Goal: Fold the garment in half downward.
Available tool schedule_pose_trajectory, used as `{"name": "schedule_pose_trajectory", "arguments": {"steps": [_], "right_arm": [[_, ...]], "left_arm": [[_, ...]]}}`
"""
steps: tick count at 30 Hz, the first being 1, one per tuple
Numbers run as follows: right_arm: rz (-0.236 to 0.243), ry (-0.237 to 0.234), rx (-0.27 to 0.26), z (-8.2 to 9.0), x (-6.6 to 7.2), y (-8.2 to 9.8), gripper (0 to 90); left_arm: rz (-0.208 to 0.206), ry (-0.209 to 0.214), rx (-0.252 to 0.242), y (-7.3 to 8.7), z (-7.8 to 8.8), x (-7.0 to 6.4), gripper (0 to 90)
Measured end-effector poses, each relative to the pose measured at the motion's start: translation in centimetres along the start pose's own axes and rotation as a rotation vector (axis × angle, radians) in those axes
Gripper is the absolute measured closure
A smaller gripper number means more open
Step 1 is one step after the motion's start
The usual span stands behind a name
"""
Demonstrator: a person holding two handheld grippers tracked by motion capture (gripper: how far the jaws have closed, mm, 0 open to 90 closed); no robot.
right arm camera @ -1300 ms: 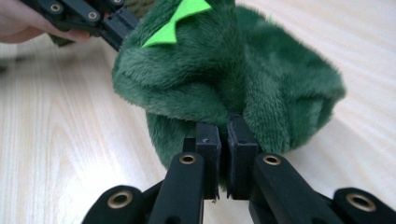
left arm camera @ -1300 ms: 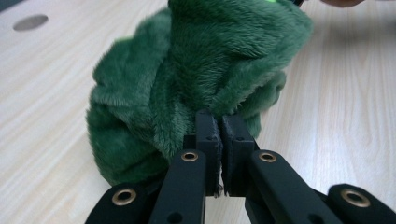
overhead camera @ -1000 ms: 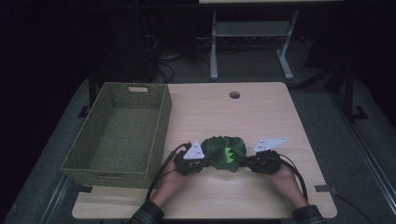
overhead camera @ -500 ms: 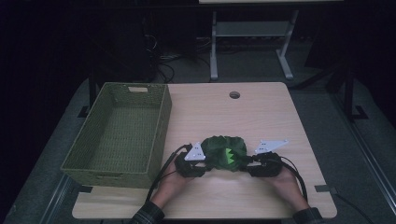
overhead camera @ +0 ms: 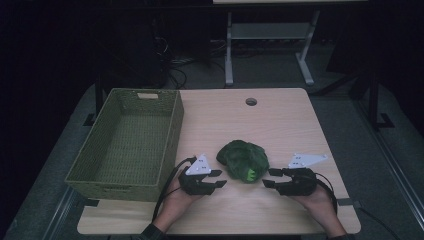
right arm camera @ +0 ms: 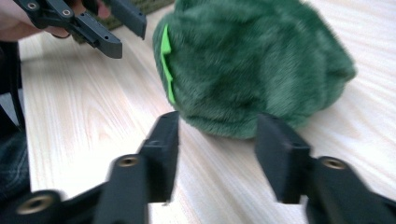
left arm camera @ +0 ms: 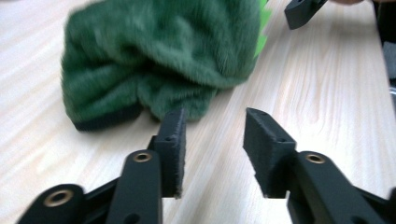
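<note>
Both grippers have just let go of the green plush (overhead camera: 243, 160) — it lies alone on the counter (overhead camera: 280, 125), low in the middle of the high view. The left gripper (overhead camera: 218, 178) and right gripper (overhead camera: 268, 178) have just been opening, with nothing between their jaws, and have backed off. The basket (overhead camera: 125, 142) at the left looks like its next stop.

Left gripper (left arm camera: 212, 140) jaws apart (nothing between), green plush (left arm camera: 159, 56) just ahead.
</note>
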State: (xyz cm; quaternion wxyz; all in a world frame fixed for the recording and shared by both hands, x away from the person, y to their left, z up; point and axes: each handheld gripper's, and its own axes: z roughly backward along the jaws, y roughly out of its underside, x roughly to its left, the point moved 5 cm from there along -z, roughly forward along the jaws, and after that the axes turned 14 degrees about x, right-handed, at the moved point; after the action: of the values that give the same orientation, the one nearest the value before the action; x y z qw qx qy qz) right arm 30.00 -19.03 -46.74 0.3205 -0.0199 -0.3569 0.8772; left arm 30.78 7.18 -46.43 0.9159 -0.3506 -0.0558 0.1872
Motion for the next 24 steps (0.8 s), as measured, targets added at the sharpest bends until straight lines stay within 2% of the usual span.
{"name": "schedule_pose_trajectory", "arguments": {"steps": [3,5,7,11,12,13,15,18,20,22,24], "right_arm": [[-0.028,-0.001,-0.021,0.5,-0.6,-0.5,67.9],[-0.029,0.008,-0.029,0.6,-0.8,-0.8,74.7],[-0.031,0.011,-0.028,0.5,-0.9,-1.0,76.9],[-0.017,0.036,-0.015,0.0,-1.3,-1.9,84.9],[-0.017,0.039,-0.01,-0.2,-1.4,-2.3,87.7],[-0.014,0.044,-0.012,-0.4,-1.5,-2.5,88.6],[-0.014,0.046,0.006,-0.9,-1.7,-2.8,89.3],[-0.013,0.046,0.016,-1.3,-1.8,-3.0,89.4],[-0.015,0.039,0.036,-2.0,-1.8,-3.1,89.7],[-0.013,0.031,0.054,-2.5,-1.8,-2.9,89.7],[-0.014,0.029,0.061,-2.7,-1.7,-2.9,89.7]], "left_arm": [[0.001,0.007,-0.019,-1.0,0.4,0.3,70.8],[-0.008,0.004,-0.028,-1.9,0.5,0.6,75.3],[-0.013,0.003,-0.027,-2.4,0.5,0.8,77.9],[-0.013,0.012,-0.015,-4.2,0.3,1.4,86.8],[-0.017,0.017,-0.011,-5.1,0.1,1.7,89.7],[-0.017,0.017,-0.011,-5.1,0.1,1.7,89.8],[-0.014,0.016,-0.005,-6.2,-0.4,2.2,89.8],[-0.008,0.013,-0.004,-6.6,-1.0,2.4,89.8],[-0.004,0.011,0.018,-6.6,-1.7,2.5,89.8],[0.009,0.001,0.06,-5.8,-2.6,2.9,89.8],[0.02,0.001,0.068,-5.5,-2.8,3.1,89.8]]}}
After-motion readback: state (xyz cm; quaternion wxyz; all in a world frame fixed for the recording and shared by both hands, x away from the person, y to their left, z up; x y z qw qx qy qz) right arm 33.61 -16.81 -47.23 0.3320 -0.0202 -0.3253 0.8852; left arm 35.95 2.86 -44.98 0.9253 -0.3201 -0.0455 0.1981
